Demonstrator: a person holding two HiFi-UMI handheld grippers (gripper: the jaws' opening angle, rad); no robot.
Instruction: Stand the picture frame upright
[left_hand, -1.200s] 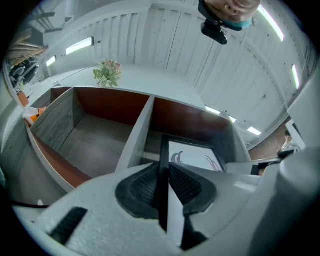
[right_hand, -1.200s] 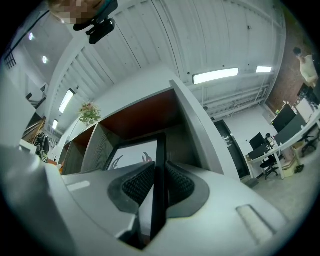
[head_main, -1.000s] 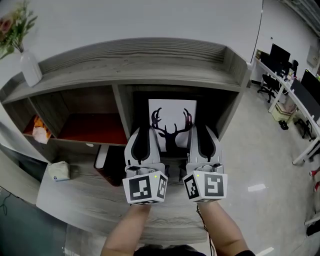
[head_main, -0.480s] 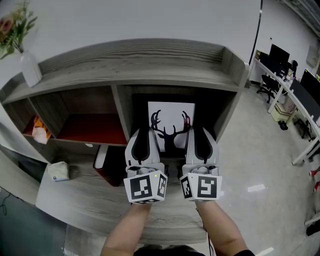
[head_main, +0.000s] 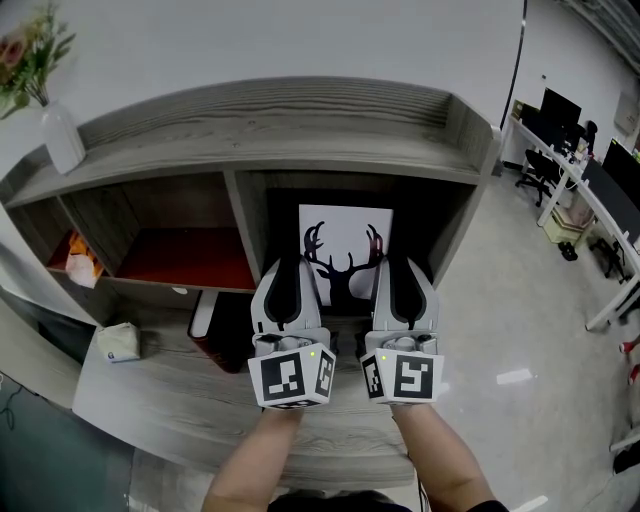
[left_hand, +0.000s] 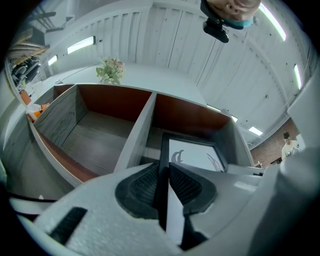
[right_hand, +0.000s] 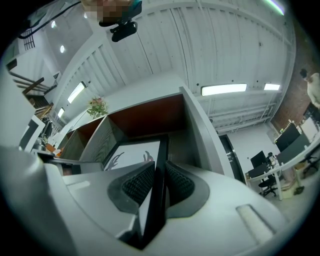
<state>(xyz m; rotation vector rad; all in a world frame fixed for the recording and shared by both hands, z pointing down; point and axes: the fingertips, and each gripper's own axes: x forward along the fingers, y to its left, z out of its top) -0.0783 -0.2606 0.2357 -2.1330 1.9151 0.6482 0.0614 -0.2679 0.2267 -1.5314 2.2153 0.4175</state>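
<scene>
The picture frame (head_main: 345, 250), black-edged with a black deer head on white, stands steeply tilted inside the right compartment of the grey wooden shelf (head_main: 270, 130). My left gripper (head_main: 288, 266) is shut on its left edge and my right gripper (head_main: 402, 264) is shut on its right edge. In the left gripper view the frame's (left_hand: 192, 155) dark edge runs between the ribbed pads of the left gripper (left_hand: 161, 172). In the right gripper view the frame (right_hand: 132, 152) is likewise pinched edge-on by the right gripper (right_hand: 159, 175). The frame's lower part is hidden behind the grippers.
A divider (head_main: 248, 225) separates the frame's compartment from the left one, which holds an orange packet (head_main: 78, 258). A white vase with flowers (head_main: 55, 130) stands on the shelf top at left. A small pale box (head_main: 120, 342) lies on the desk. Office desks with monitors (head_main: 580, 150) stand at right.
The right gripper has rolled slightly, its marker cube turning a little. The frame has barely shifted and both grips hold as before.
</scene>
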